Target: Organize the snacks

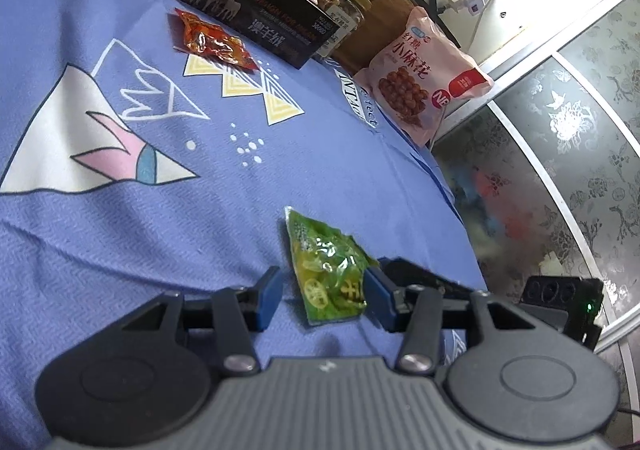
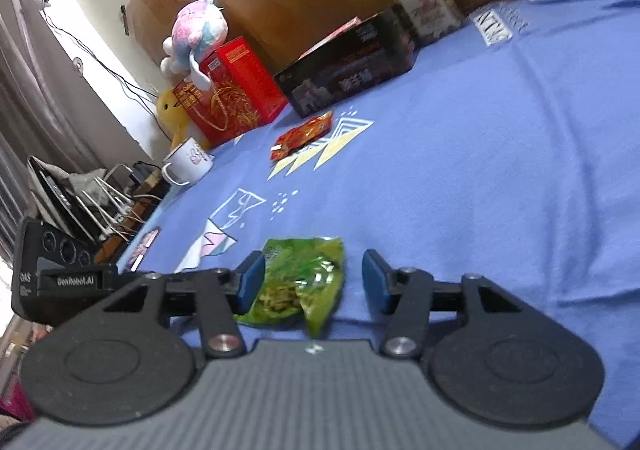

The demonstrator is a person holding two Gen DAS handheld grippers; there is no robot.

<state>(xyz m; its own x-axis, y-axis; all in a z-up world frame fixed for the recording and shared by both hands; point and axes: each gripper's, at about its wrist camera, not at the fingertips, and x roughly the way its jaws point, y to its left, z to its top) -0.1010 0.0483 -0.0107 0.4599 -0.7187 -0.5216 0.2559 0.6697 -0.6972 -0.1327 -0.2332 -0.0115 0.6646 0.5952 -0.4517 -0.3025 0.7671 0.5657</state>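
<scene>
Left wrist view: both grippers meet at the green packet [image 1: 328, 270] on the blue cloth [image 1: 120, 230].
Left gripper [image 1: 322, 296] and right gripper [image 2: 314, 284] both stand spread around it, pads not pressing, probably because it lies apart from the red packet [image 1: 212, 41].

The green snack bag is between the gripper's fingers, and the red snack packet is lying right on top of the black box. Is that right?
Not quite. The green snack bag is between the left gripper's fingers, but the red snack packet isn't on the black box. It lies on the blue cloth in front of the box, as the left wrist view shows.
</scene>
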